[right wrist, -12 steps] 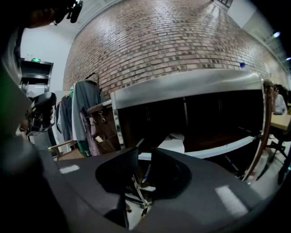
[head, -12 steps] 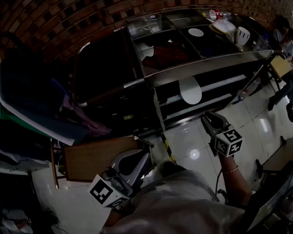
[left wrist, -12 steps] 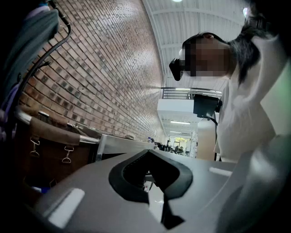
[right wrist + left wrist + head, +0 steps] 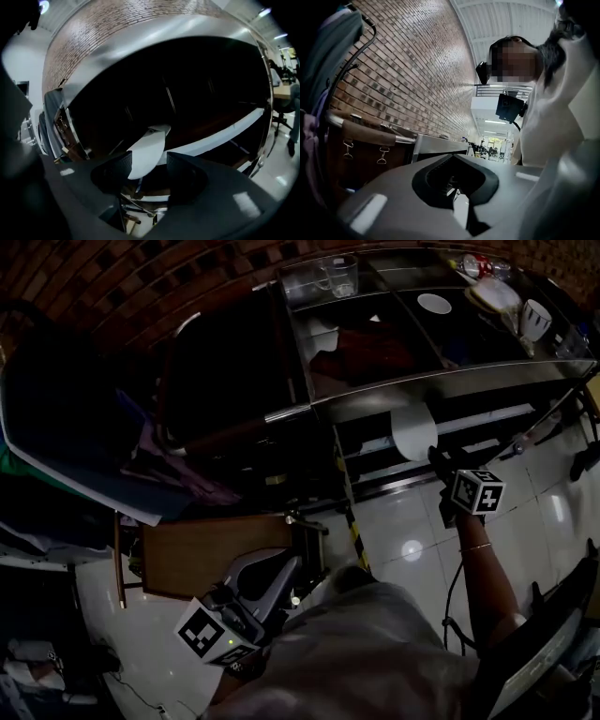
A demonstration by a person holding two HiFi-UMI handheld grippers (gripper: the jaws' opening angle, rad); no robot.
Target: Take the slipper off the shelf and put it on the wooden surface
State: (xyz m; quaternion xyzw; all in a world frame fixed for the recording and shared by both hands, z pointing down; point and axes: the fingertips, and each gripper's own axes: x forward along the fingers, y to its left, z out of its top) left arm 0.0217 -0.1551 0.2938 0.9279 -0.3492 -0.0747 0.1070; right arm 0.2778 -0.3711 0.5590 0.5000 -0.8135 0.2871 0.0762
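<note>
slipper [image 4: 413,430] under steel counter edge [image 4: 441,385] | mug [image 4: 339,276], bowl [image 4: 434,304] above | wooden surface [image 4: 211,554] apart

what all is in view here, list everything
slipper: 1, white, on a lower shelf of the rack
rack: 1, steel, in front of the brick wall
brick wall: 1, red-brown, behind
glass mug: 1, clear, rack top, left
saucer: 1, white, rack top, middle
cup: 1, white, rack top, right
wooden surface: 1, brown, low, left of the rack
clothes: a heap, dark and purple, far left
striped tape: 1 strip, yellow and black, on the floor
left gripper: 1, grey, jaws together, empty, by the wooden surface
right gripper: 1, grey, jaws apart, slipper's near end lined up between them, not clamped
</note>
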